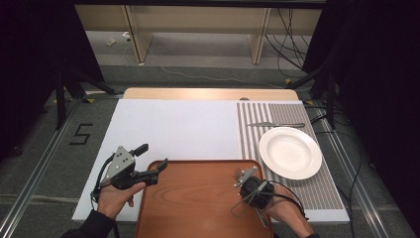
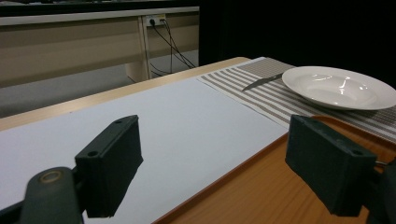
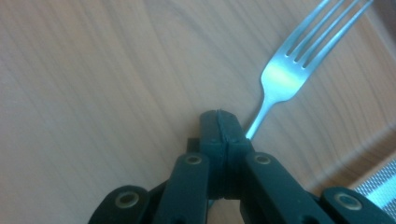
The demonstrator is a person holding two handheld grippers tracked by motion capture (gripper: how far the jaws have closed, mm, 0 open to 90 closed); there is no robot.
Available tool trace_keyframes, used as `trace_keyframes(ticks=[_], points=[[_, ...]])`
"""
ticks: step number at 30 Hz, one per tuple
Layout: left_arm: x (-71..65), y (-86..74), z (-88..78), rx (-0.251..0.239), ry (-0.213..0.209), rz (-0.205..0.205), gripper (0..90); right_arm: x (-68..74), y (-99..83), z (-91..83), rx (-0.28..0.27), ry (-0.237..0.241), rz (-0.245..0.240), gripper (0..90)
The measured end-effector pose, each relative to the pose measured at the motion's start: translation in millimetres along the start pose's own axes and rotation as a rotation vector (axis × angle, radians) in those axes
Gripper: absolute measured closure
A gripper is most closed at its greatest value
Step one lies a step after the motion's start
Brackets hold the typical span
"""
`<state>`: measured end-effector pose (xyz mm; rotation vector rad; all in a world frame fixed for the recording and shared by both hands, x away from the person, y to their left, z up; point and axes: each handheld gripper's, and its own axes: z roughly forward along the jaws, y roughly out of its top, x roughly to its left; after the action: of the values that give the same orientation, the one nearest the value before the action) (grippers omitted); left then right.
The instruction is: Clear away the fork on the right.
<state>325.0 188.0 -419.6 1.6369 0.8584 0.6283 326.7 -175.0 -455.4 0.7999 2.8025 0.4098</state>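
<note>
A wide white sheet (image 1: 173,130) is covering most of the light wooden table (image 1: 208,93), and it is bearing everything else. At its right end a grey-and-white striped fabric placemat (image 1: 292,148) is lying flat, reaching from the far edge toward the near one. At the near edge, a rectangular reddish-brown wooden tray (image 1: 198,198) with rounded corners is sitting between the person's two hands, its right rim lying just beside the placemat. On the placemat a round white ceramic plate (image 1: 290,152) with a broad rim is resting close to the tray's far right corner, and just beyond it a slim silver table knife (image 1: 275,124) is lying crosswise on the stripes.

The left gripper (image 1: 151,161) is hovering at the tray's far left corner, its two black jaws standing spread wide with nothing between them; in the left gripper view (image 2: 215,172) one jaw is hanging over the white sheet and the other over the tray. The right gripper (image 1: 243,174) is sitting over the right part of the tray, its jaws pressed together and pinching the handle of a silver metal fork (image 3: 285,70). The fork is lying low over the tray's wood, its tines pointing away from the jaws toward the tray's rim.
</note>
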Motion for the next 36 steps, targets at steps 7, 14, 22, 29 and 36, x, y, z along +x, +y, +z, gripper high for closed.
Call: trace_keyframes(ticks=[7,14,22,29,36], points=[[0.2,-0.3,0.3,0.004,-0.001,0.001,18.0,-6.6,-5.3,-1.4,0.007,-0.011,0.018,90.0],[0.2,-0.2,0.1,0.003,-0.001,-0.002,18.0,-9.9,-8.4,-2.2,0.012,-0.022,0.022,90.0],[0.1,-0.2,0.1,0.004,-0.002,-0.004,17.9,-14.0,-12.3,-3.4,0.019,-0.033,0.033,90.0],[1.0,-0.5,0.4,0.005,-0.002,-0.008,17.7,-16.9,-16.2,-4.7,0.026,-0.034,0.055,90.0],[0.6,-0.3,-0.2,0.005,-0.005,-0.009,17.6,-19.4,-19.3,-5.1,0.011,-0.021,0.072,90.0]])
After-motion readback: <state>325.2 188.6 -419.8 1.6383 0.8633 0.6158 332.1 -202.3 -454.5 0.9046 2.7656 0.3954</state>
